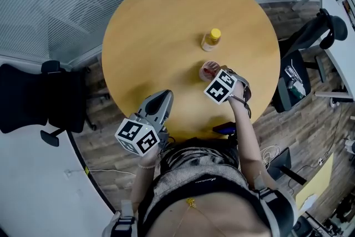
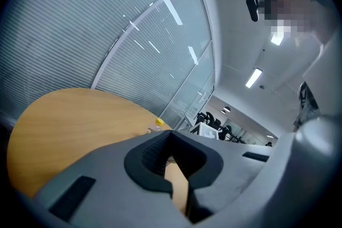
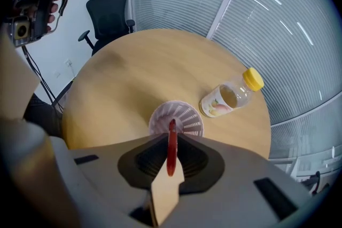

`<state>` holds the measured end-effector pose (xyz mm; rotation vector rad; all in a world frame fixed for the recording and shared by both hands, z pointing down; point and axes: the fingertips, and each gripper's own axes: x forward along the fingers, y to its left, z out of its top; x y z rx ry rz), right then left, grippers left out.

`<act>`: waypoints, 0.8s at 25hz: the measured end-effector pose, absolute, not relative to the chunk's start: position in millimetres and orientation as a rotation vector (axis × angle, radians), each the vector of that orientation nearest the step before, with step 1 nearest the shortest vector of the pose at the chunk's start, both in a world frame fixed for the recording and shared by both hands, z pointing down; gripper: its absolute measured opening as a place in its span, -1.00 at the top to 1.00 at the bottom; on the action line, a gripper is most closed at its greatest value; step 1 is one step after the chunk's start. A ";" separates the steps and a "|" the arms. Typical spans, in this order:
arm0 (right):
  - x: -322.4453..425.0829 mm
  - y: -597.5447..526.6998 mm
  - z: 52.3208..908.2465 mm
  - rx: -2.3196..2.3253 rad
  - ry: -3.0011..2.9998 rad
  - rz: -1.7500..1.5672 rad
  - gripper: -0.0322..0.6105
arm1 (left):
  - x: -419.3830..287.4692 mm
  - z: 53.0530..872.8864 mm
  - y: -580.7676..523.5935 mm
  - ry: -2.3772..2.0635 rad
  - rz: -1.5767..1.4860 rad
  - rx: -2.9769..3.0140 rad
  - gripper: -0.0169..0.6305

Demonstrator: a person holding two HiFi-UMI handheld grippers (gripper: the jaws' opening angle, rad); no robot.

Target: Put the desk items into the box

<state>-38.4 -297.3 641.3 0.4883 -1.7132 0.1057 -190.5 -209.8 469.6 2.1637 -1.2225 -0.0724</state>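
Red pen (image 3: 171,156), one: clamped lengthwise between the jaws of my right tongs (image 3: 171,135), pointing steeply down over the mouth of the white slotted basket (image 3: 191,124). Whether its end is past the rim, I cannot tell.

Basket, one: stands on the round wooden table (image 1: 166,25), about four o'clock from the table's centre in the head view.

Bottle (image 1: 211,39), clear, yellow cap: at the basket's twelve o'clock, apart from it, not yet stowed.

Left tongs (image 2: 170,133): jaws together, nothing in them, held level at the table's seven o'clock edge.

Step in hand, as I judge it: delivering the pen. Next move calls for centring it over the opening, lowering slightly, then parting the jaws.
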 end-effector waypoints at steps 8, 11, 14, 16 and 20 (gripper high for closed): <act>-46.3 -298.0 632.8 0.500 -1.790 0.122 0.60 | -188.2 467.9 -205.5 -1.210 -0.078 2.170 0.89; -45.4 -297.9 625.2 0.529 -1.836 0.136 0.53 | -186.6 467.2 -203.8 -1.204 -0.071 2.179 0.89; -42.2 -297.5 613.7 0.572 -1.902 0.164 0.52 | -182.6 466.5 -202.7 -1.190 -0.064 2.189 0.89; -37.4 -298.0 605.3 0.611 -1.942 0.177 0.51 | -178.2 465.5 -202.0 -1.175 -0.062 2.197 0.90; -25.4 -294.2 595.4 0.676 -1.995 0.215 0.50 | -170.4 465.2 -196.7 -1.146 -0.051 2.214 0.89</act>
